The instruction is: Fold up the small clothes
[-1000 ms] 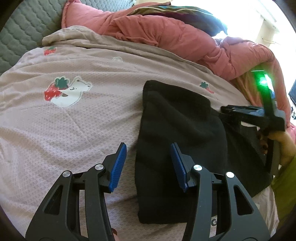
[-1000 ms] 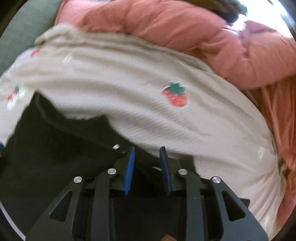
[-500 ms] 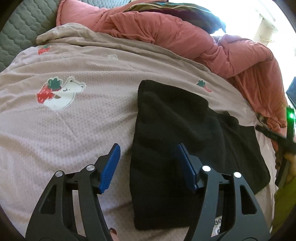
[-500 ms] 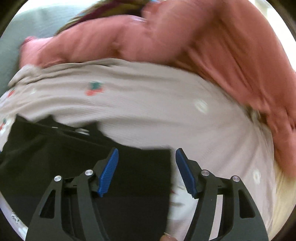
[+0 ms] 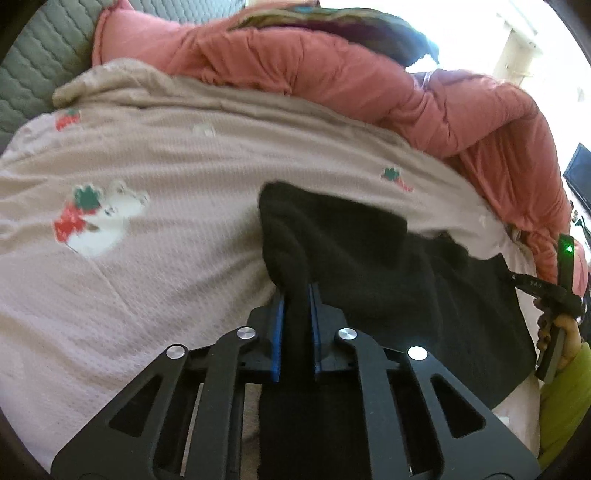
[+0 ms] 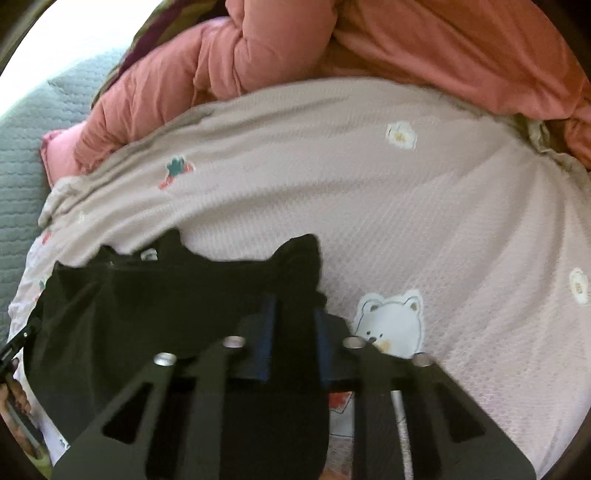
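Observation:
A black garment point(image 5: 388, 266) lies partly folded on a pale pink bedsheet point(image 5: 166, 221) printed with bears and strawberries. My left gripper point(image 5: 295, 295) is shut on the garment's left edge, with black cloth pinched between its blue pads. My right gripper point(image 6: 291, 317) is shut on the garment's right edge point(image 6: 295, 258), with cloth bunched between its pads. The right gripper also shows in the left wrist view point(image 5: 554, 291), at the garment's far right side, held by a hand in a green sleeve.
A bunched salmon-pink duvet point(image 5: 332, 74) lies along the far side of the bed, with dark striped cloth point(image 5: 351, 22) on top. A grey quilted headboard point(image 5: 37, 62) is at the far left. A bear print point(image 6: 391, 325) sits just right of my right gripper.
Both grippers were open half a second ago and have closed on the black garment's opposite edges. The right gripper swung to the right edge; the cloth is pulled up at both grips.

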Available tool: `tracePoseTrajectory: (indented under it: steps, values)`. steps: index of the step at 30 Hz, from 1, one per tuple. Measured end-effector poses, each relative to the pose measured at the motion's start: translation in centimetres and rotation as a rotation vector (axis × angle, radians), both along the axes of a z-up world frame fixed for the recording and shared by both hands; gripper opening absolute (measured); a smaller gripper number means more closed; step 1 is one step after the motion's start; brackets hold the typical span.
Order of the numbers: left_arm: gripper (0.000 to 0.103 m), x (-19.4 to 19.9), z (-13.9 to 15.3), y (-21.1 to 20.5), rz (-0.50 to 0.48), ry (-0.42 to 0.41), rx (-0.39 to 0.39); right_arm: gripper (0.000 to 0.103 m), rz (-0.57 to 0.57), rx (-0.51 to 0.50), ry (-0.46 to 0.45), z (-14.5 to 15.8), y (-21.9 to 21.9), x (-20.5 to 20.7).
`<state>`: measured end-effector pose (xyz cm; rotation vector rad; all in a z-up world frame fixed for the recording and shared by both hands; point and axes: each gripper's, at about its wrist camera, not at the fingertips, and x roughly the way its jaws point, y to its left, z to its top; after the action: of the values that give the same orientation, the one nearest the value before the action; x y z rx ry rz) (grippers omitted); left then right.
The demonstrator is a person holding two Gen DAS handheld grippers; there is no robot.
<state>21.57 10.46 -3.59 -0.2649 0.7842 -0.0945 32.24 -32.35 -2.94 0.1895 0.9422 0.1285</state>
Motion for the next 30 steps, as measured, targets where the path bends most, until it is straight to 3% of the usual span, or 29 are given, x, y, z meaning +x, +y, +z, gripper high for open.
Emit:
tracePoseTrajectory:
  steps: [3, 7, 10, 12, 14, 17, 20, 22, 25, 30]
  values:
    - [0.004, 0.5, -0.2, 0.3, 0.008, 0.009, 0.015, 0.007, -0.052, 0.015, 0.001, -0.3, -0.9, 0.4]
    - [0.012, 0.6, -2.0, 0.0, 0.024, 0.044, 0.066, 0.009, -0.066, -0.085, 0.055, -2.0, -0.1, 1.0]
    - [0.022, 0.1, -1.8, 0.9, 0.046, 0.047, 0.05, 0.032, -0.102, -0.153, 0.046, -1.5, 0.2, 0.5]
    - [0.022, -0.5, -1.1, 1.0, 0.058, 0.03, 0.075, 0.035, -0.125, -0.174, 0.037, -0.6, 0.3, -0.4]
    - [0.023, -1.4, -0.1, 0.9, 0.067, 0.003, 0.087, 0.045, -0.132, -0.177, -0.009, 0.8, 0.6, -2.1]
    - [0.04, -2.7, 1.2, 0.0, 0.049, -0.027, 0.086, 0.056, -0.065, -0.179, -0.083, 2.7, 2.6, -5.3]
    - [0.045, -3.4, 1.8, -1.9, 0.002, -0.026, 0.104, 0.058, 0.05, -0.169, -0.099, 3.2, 5.2, -8.0]
    - [0.056, -3.6, 1.5, -3.0, -0.024, -0.002, 0.121, 0.058, 0.118, -0.173, -0.095, 3.1, 6.7, -9.3]
    - [0.057, -3.9, 0.3, -4.2, -0.056, 0.049, 0.116, 0.058, 0.192, -0.175, -0.054, 2.3, 8.4, -10.7]
    - [0.057, -4.7, -0.9, -5.1, -0.06, 0.085, 0.158, 0.058, 0.209, -0.197, 0.017, 0.7, 9.1, -11.7]
